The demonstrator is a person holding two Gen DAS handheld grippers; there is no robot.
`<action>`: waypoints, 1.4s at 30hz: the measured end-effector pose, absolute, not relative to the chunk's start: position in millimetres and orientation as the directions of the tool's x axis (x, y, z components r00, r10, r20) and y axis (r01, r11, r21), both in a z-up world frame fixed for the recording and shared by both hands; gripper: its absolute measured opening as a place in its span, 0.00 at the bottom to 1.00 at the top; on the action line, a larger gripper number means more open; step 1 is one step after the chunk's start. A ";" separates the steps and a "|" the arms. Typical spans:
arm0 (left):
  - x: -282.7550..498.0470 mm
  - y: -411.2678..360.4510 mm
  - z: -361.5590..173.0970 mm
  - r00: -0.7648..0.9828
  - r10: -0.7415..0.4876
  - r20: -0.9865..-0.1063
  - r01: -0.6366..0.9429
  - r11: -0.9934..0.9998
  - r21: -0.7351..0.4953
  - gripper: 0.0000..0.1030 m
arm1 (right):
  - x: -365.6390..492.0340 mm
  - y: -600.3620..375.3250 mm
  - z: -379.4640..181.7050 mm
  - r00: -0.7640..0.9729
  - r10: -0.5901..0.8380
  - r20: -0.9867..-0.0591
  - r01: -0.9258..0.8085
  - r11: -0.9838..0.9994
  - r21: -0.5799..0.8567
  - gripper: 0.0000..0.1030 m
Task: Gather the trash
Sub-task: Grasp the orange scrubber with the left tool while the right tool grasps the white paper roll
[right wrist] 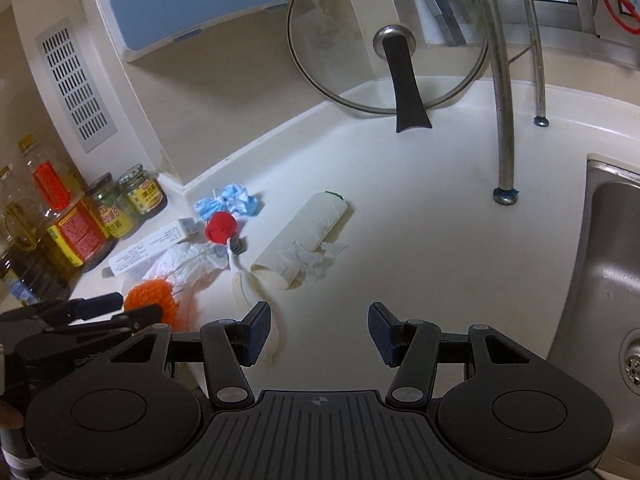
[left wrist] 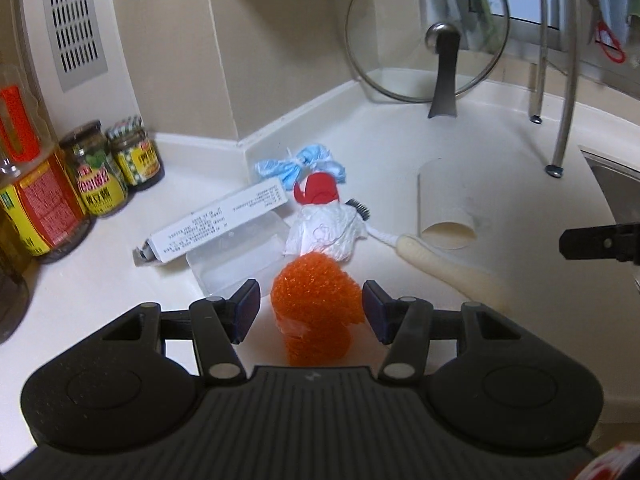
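An orange mesh scrubber (left wrist: pixel 316 304) lies on the white counter between the open fingers of my left gripper (left wrist: pixel 310 308); the pads do not touch it. It also shows in the right wrist view (right wrist: pixel 154 294). Behind it lie crumpled white tissue (left wrist: pixel 320 234), a red cap (left wrist: pixel 316 190), a blue mask (left wrist: pixel 300 164), a white box (left wrist: pixel 216 224), a clear plastic lid (left wrist: pixel 236 256), a toothbrush (left wrist: pixel 400 240) and a cardboard roll (left wrist: pixel 444 208). My right gripper (right wrist: pixel 318 328) is open and empty above the counter, near the roll (right wrist: pixel 302 234).
Sauce jars (left wrist: pixel 120 160) and oil bottles (left wrist: pixel 36 184) stand at the left. A glass pot lid (left wrist: pixel 428 32) leans on the back wall. Metal rack legs (right wrist: pixel 504 120) stand at the right, beside a steel sink (right wrist: pixel 604 264).
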State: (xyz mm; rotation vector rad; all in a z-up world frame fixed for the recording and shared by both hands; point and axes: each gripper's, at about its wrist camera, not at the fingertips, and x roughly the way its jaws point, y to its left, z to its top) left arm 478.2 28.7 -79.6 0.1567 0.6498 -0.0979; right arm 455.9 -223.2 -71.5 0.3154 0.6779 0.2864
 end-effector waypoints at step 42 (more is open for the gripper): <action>457.4 164.3 -45.8 0.830 0.116 -0.545 -0.108 0.993 0.047 0.29 | 589.0 -186.9 -103.0 0.723 0.342 -0.600 -0.044 0.890 0.454 0.66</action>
